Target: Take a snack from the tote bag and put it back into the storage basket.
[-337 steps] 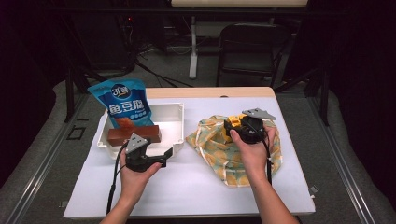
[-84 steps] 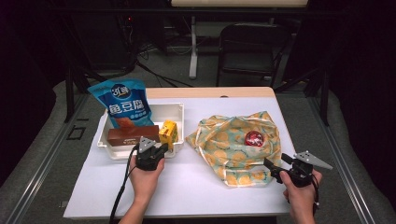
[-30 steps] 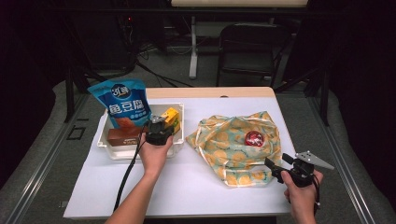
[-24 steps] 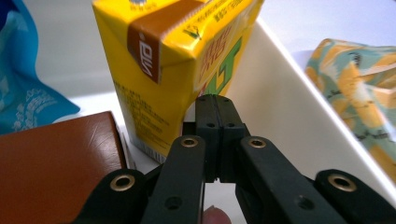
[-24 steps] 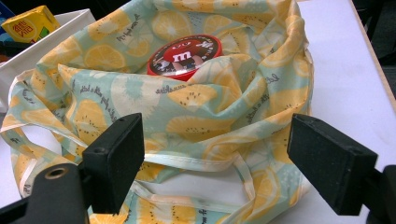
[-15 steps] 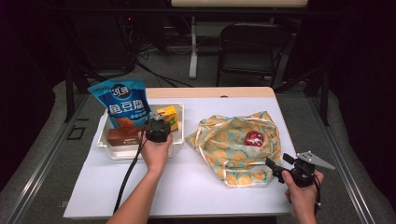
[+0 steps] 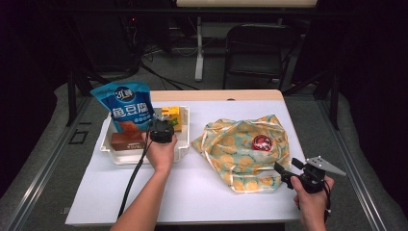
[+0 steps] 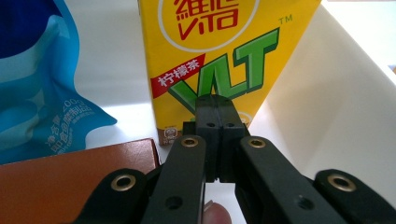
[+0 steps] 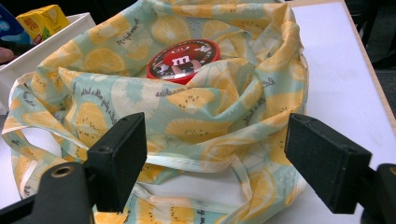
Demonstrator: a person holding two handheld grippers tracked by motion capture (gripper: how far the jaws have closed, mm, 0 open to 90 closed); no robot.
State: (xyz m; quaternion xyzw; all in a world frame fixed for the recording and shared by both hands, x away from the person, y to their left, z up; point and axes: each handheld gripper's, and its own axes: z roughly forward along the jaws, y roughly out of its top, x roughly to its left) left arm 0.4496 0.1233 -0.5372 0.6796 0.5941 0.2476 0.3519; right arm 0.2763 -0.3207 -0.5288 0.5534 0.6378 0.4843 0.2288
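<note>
Juice carton (image 8: 219, 60): stood upright just beyond the clenched, empty left gripper (image 8: 215, 100). Right gripper (image 9: 215, 158): jaws released, held well apart from the carton.

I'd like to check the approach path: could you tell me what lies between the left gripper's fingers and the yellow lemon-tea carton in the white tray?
Nothing: in the left gripper view, the closed fingers point straight at the yellow lemon-tea carton, with no object between them.
</note>
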